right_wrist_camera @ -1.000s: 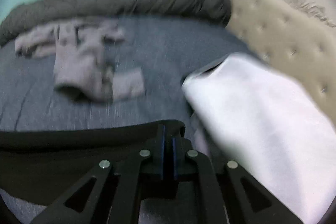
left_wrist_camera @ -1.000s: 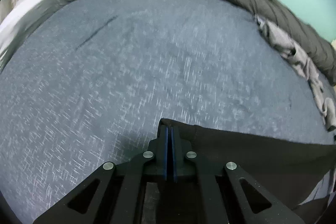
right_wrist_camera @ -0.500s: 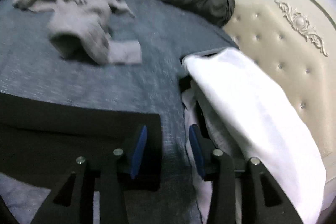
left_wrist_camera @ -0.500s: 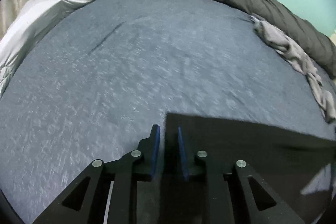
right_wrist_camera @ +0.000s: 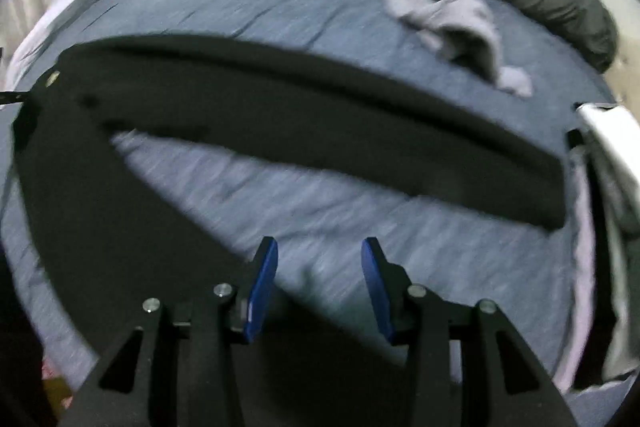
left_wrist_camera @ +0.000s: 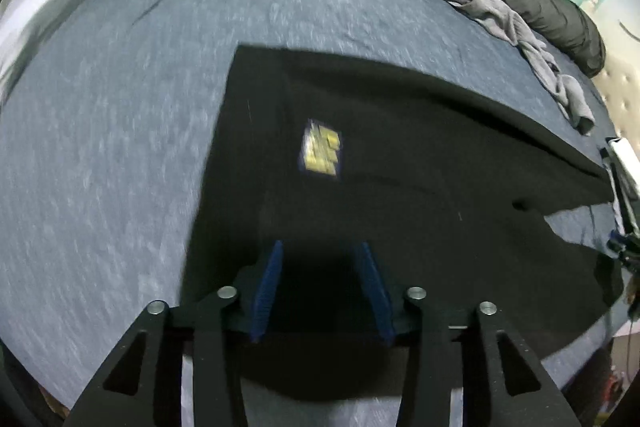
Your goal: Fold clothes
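Blurring hides the black shirt's [left_wrist_camera: 400, 155] yellow label [left_wrist_camera: 321, 151]; both grippers, left [left_wrist_camera: 320, 287] and right [right_wrist_camera: 319, 287], are hanging parted, having just opened, gripping nothing, shirt lying flat ahead.

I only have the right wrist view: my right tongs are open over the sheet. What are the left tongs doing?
Observer: The left tongs have just been opening. Nothing is pinched in them, and the black shirt lies flat beneath.
Operator: Any mark on the shirt I could orient by?
Observer: Yes, a yellow patch faces up, just ahead of the left tongs.
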### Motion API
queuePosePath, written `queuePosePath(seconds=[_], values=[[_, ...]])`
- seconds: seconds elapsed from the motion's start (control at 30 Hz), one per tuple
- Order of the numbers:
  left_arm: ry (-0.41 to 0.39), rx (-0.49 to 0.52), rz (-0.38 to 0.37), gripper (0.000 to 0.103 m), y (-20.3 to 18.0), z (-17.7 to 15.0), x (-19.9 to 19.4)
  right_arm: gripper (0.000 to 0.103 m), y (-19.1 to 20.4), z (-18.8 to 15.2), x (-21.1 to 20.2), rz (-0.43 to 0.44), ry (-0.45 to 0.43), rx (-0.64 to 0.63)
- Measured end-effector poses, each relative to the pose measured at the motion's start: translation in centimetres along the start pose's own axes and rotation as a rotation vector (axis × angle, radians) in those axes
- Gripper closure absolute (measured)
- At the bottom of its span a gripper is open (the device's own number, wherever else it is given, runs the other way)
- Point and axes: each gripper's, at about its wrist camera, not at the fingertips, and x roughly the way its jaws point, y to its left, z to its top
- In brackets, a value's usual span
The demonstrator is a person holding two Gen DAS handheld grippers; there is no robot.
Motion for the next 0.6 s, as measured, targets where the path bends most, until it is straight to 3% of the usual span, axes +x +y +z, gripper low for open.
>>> queuePosePath(seconds=[0.13,0.37,0.6], values=[[0.023,-0.015,-0.016,0.057,-0.8,-3.1,0.2,0.058,2.3,-2.9,0.5,0.067,0.063,0.008],[0.051,-0.085,-0.039,0.057,-1.1,-6.5,0.8,0.052,5.3,-4.9,0.7,0.099,0.127,-0.023],[0.056,-0.162,-0.064,0.057,-0.5,-8.0,1.7,0.052,7.1,-6.2,2.1,0.036,0.180,-0.083]])
